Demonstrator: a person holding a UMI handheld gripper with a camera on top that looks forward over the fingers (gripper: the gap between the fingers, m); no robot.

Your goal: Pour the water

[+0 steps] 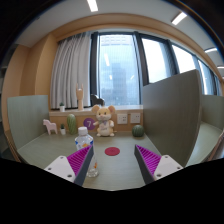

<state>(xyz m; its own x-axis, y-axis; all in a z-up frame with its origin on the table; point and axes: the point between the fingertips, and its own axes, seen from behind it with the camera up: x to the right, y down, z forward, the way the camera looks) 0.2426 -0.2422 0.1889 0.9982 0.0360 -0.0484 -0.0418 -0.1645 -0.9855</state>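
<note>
A clear water bottle [84,140] with a blue label stands on the grey table [115,172], just beyond my left finger. A small clear glass [92,170] stands close to the inner side of the left finger's magenta pad [78,160]. A red round coaster [112,151] lies on the table ahead, between the lines of the two fingers. My gripper [112,166] is open and empty, with a wide gap between the fingers. Neither finger touches the bottle.
A plush bear [104,120], a green ball [138,131] and a pink toy [50,127] stand at the table's far side below a large window. Grey partition panels [170,110] rise at left and right.
</note>
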